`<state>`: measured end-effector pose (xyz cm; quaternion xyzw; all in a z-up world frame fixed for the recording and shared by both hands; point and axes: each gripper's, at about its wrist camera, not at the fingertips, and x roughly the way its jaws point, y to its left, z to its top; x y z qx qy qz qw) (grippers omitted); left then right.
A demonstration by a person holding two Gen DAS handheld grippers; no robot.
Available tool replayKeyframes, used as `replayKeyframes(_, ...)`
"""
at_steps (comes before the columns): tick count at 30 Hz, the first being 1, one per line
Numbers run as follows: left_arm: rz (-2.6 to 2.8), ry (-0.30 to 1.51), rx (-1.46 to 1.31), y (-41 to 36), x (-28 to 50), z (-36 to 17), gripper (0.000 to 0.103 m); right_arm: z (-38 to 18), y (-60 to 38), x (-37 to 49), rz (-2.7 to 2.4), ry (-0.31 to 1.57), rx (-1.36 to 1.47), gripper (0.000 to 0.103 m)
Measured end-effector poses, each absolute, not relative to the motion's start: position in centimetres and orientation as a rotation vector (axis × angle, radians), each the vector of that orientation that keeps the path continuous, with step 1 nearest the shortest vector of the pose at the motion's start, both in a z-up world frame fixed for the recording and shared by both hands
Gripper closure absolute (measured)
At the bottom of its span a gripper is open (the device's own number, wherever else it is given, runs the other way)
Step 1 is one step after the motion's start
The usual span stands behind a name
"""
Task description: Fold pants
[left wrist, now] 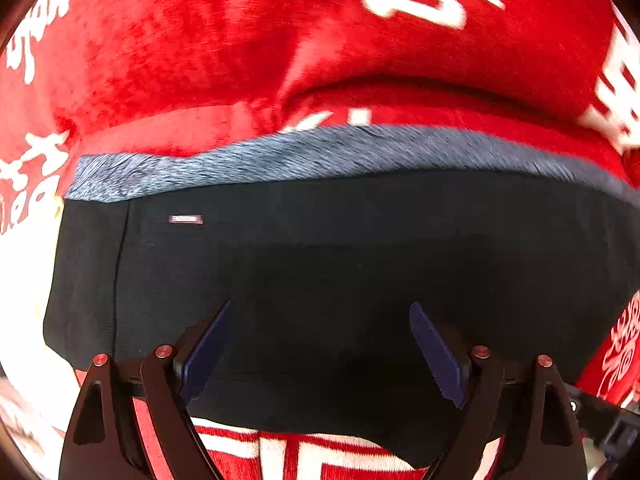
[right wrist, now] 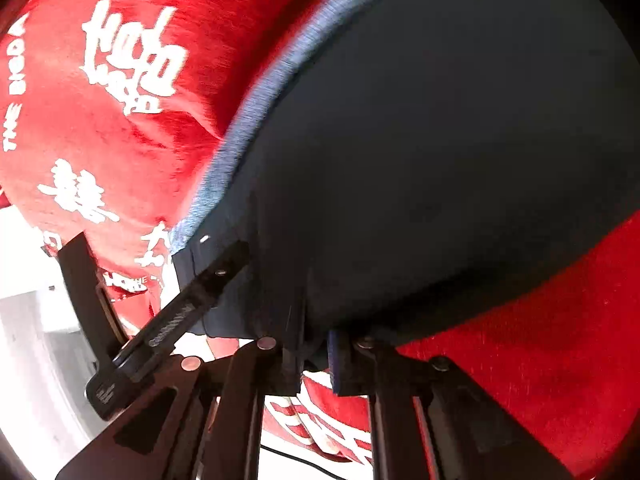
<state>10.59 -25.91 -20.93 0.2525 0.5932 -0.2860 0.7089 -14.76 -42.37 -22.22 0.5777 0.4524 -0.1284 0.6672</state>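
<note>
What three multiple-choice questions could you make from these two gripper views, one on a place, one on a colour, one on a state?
1. The pants lie on: A a red blanket with white lettering; B a wooden floor; C a metal tray.
2. The band along the pants' edge is: A yellow; B blue-grey; C green.
3. The right gripper is: A open above the pants; B shut on the pants' edge; C holding a hanger.

Answers: 1 A, red blanket surrounds the pants. 2 B, heathered blue-grey strip. 3 B, dark cloth is pinched between its pads.

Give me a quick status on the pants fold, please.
Left tongs open above the pants. Right tongs shut on pants hem. Red blanket underneath, nothing in the way.
</note>
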Motion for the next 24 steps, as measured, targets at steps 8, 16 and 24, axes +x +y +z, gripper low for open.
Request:
replayKeyframes(8,-0.659,1.296,0.670,-25.5,8.3,-22.0,0.010,-22.3,-42.1,-16.6,-0.268,1.160,1.188,0.075)
replayKeyframes(16,-0.669,1.268,0.558,-31.8,11.4,-20.6,0.010,-17.9,-52.2,-16.6,-0.447,1.106,0.860,0.068)
replayKeyframes(24,-0.624,1.279,0.515,-35.6,11.9,-23.5,0.001,-21.2,-60.3,-13.7,-0.491,1.119,0.764,0.076)
